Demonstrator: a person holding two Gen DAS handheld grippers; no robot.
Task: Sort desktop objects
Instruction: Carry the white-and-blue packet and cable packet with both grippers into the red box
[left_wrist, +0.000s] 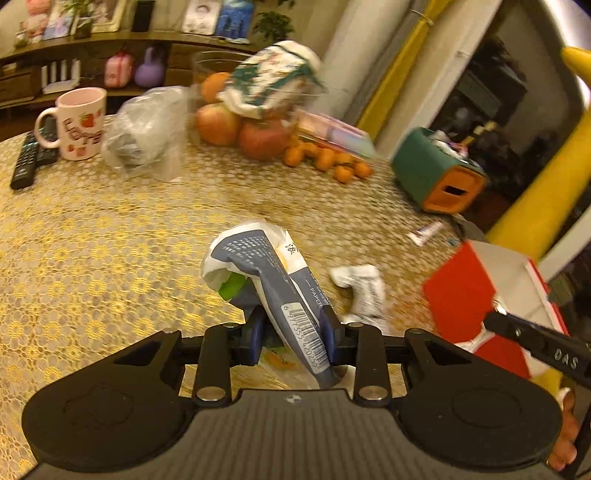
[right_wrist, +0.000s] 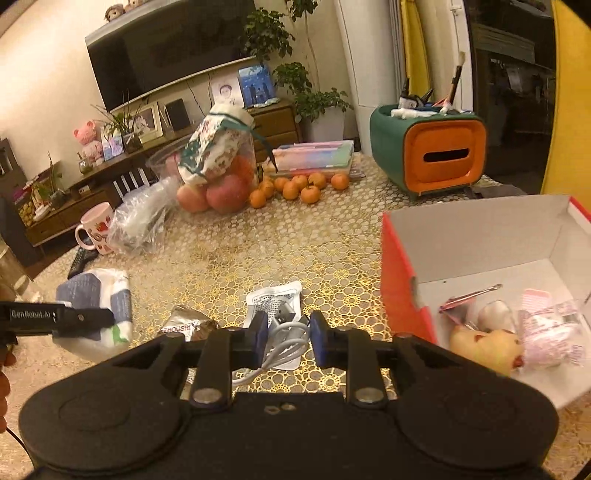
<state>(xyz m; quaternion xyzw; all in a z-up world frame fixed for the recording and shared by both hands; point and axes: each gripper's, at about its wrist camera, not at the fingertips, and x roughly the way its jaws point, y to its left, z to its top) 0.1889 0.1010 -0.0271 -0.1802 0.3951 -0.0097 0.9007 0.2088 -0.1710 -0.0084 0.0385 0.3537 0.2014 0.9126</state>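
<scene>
Room: living room in warm evening light, round table (right_wrist: 229, 243) under a gold lace-pattern cloth, TV and a shelf of framed photos behind.
Left tool: the left gripper (left_wrist: 293, 341) is clamped on a blue-and-white tissue pack (left_wrist: 258, 273), pinched low near its barcode end, the rest of the pack standing up past the pads.
Right tool: the right gripper (right_wrist: 286, 338) has its pads drawn in as far as they seem to go; I see nothing pinched between them. A clear packet with a white cable (right_wrist: 275, 325) lies on the cloth below.
Destination: my guess is the open red-sided cardboard box (right_wrist: 400, 280), just beside the right tool, already holding a pink-wrapped snack and a pale fruit.
Doing it well: the pack is soft and held by one end, so I'd carry it level and unhurried, clear the box's near wall before lowering, and release only once it is inside.
Watch for: both tools sit close together near the box; give one the right of way.
Readable writing: "PAPER" and a barcode on the pack; "GenRobot.AI" on one tool arm; "ZHOUSH…" on a foil wrapper (right_wrist: 190, 325); the strawberry mug (left_wrist: 75, 123) has lettering I can't make out.
</scene>
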